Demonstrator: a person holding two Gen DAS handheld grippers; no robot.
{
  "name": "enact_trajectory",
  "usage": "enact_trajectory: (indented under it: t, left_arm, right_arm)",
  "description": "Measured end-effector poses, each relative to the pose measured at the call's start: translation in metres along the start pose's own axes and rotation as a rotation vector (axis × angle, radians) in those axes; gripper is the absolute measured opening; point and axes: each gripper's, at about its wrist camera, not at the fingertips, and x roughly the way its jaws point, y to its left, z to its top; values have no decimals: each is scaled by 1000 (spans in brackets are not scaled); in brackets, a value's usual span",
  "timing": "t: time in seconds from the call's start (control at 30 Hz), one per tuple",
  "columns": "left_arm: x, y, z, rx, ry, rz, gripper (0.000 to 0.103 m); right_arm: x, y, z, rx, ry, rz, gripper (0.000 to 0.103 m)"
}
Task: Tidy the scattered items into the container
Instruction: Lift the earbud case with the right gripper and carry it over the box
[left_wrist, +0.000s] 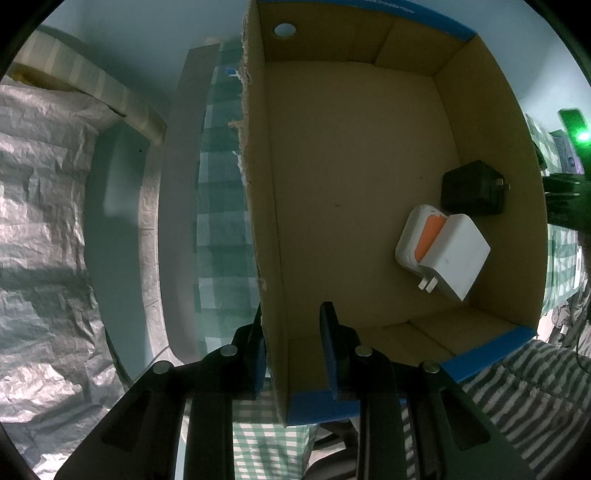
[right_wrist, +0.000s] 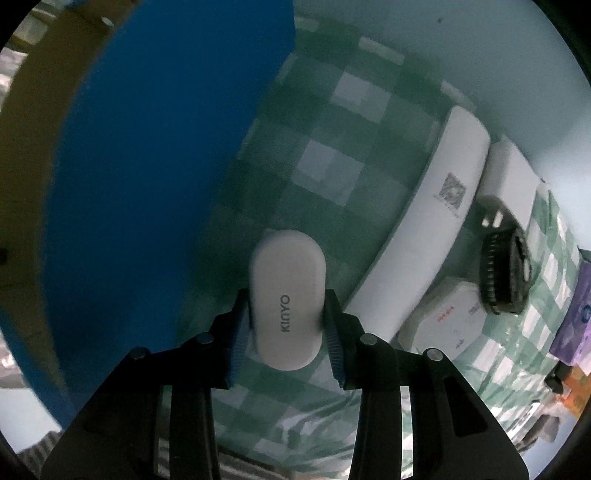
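Observation:
The cardboard box (left_wrist: 354, 192) with blue outer walls lies open in the left wrist view. Inside at its right are a black plug adapter (left_wrist: 472, 188), a white and orange device (left_wrist: 421, 236) and a white charger (left_wrist: 458, 254). My left gripper (left_wrist: 295, 332) straddles the box's left wall near the front corner, one finger on each side, with a gap to the inner finger. My right gripper (right_wrist: 288, 317) is shut on a white oval KINYO device (right_wrist: 286, 299), held above the checked cloth beside the box's blue wall (right_wrist: 155, 166).
On the green checked cloth (right_wrist: 332, 158) right of the box lie a long white power strip (right_wrist: 432, 229), a white block (right_wrist: 513, 181), a black ribbed adapter (right_wrist: 502, 269), a white charger with red print (right_wrist: 447, 314) and purple packets (right_wrist: 576, 317). Crinkled grey sheeting (left_wrist: 40, 221) lies left.

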Motion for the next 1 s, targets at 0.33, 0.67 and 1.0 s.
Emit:
enact_trajectory:
  t: [0.33, 0.67, 1.0]
  left_arm:
    - [-1, -1, 0, 6, -5, -2, 26]
    - [-4, -1, 1, 7, -6, -4, 26]
    - [-4, -2, 1, 4, -5, -3, 26]
  right_arm:
    - [-68, 2, -4, -59, -80, 16, 37]
    - [-138, 53, 12, -185, -164, 68, 37]
    - [-81, 107, 34, -329, -99, 72, 37]
